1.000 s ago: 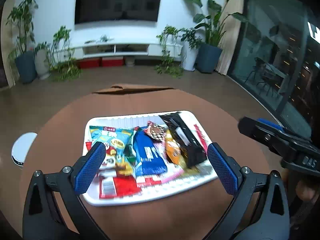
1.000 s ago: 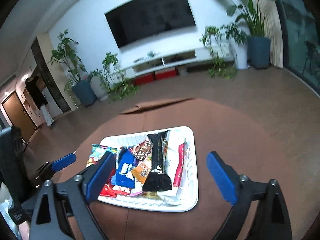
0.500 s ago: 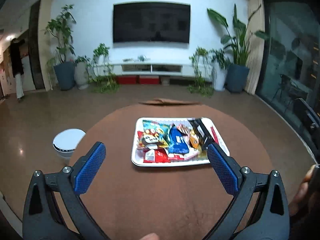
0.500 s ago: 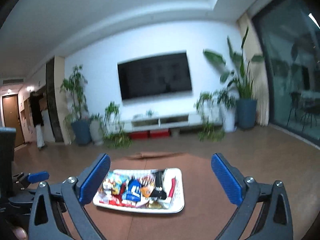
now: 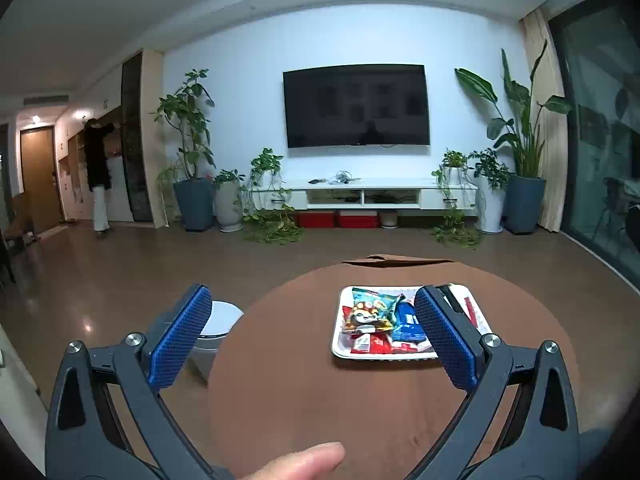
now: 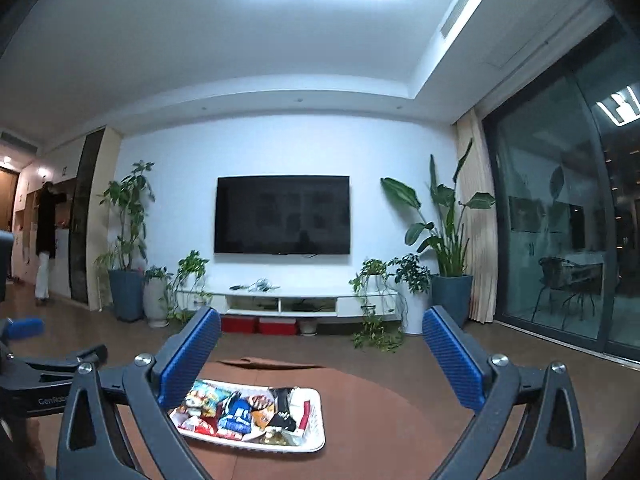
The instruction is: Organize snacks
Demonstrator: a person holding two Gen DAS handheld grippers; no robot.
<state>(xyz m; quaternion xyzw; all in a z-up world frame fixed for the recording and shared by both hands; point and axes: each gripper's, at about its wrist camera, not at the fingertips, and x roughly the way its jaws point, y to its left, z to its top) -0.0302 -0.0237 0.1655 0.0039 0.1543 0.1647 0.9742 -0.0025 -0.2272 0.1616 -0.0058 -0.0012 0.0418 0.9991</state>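
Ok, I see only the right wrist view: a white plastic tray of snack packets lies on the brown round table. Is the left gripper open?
Observer: Yes, the left gripper is wide open and holds nothing.
Operator: Is something beside the table on that side?
Observer: A white round object stands on the floor, by the left edge of the brown round table.
Operator: Can you see the person's hand?
Observer: Only a fingertip, at the bottom of the left wrist view.
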